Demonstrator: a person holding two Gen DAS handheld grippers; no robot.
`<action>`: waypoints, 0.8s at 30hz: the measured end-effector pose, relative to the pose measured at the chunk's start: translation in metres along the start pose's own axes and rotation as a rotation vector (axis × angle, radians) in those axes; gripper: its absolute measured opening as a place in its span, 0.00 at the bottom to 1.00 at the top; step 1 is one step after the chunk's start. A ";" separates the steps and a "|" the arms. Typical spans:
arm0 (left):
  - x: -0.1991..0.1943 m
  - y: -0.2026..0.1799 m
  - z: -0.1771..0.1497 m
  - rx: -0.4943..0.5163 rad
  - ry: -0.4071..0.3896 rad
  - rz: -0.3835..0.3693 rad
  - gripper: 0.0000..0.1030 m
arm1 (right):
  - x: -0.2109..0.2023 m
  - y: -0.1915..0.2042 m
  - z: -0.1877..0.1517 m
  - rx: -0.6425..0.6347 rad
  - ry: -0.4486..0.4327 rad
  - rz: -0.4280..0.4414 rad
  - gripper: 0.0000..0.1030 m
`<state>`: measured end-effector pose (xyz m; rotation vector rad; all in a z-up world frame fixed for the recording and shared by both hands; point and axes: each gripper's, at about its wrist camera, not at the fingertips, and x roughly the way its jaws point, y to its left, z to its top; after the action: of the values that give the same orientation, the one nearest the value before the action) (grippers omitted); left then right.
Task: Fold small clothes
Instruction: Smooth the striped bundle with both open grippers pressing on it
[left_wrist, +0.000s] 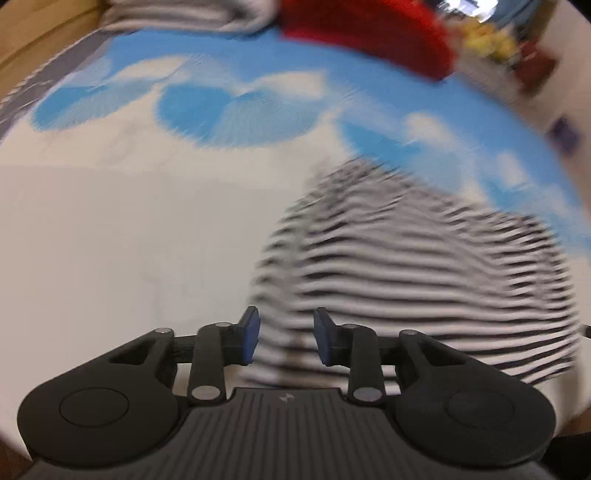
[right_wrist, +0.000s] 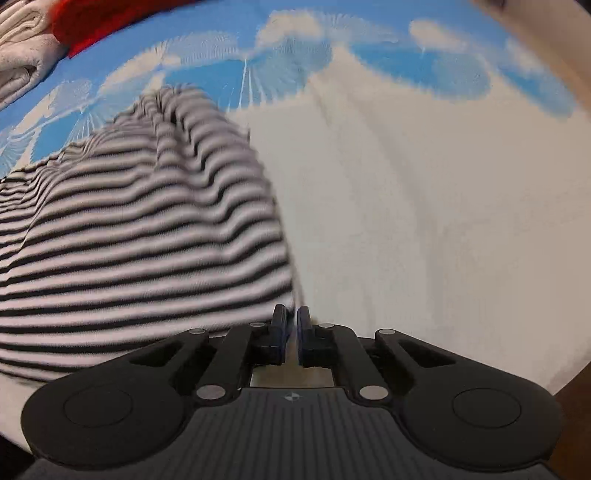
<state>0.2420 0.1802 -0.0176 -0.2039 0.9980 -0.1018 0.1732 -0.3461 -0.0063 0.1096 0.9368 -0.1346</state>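
A black-and-white striped garment (left_wrist: 424, 266) lies bunched on a white and blue bedsheet (left_wrist: 129, 221), blurred in the left wrist view. My left gripper (left_wrist: 286, 339) hovers over the garment's near left edge. Its blue pads (left_wrist: 251, 334) stand apart, with striped cloth showing behind the gap and nothing pinched. In the right wrist view the striped garment (right_wrist: 129, 240) fills the left half. My right gripper (right_wrist: 291, 325) sits at its near right corner, its fingers almost together on a thin edge of the cloth.
A red cloth (left_wrist: 369, 33) lies at the far end of the bedsheet (right_wrist: 424, 221), beside folded pale towels (right_wrist: 22, 48); the red cloth (right_wrist: 103, 22) also shows top left. Yellow items (left_wrist: 487, 40) sit far right. Dark floor shows at the bottom right.
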 end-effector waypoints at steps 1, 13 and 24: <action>0.003 -0.009 0.001 0.017 0.005 -0.033 0.34 | -0.009 0.004 0.002 -0.022 -0.065 0.013 0.05; 0.065 -0.101 -0.023 0.253 0.165 0.067 0.61 | 0.030 0.065 -0.016 -0.303 0.136 0.044 0.19; 0.041 -0.117 -0.009 0.157 -0.024 0.127 0.66 | -0.006 0.083 0.017 -0.190 -0.135 0.134 0.22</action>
<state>0.2569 0.0573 -0.0305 0.0024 0.9716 -0.0614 0.1968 -0.2661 0.0110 -0.0127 0.8002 0.0703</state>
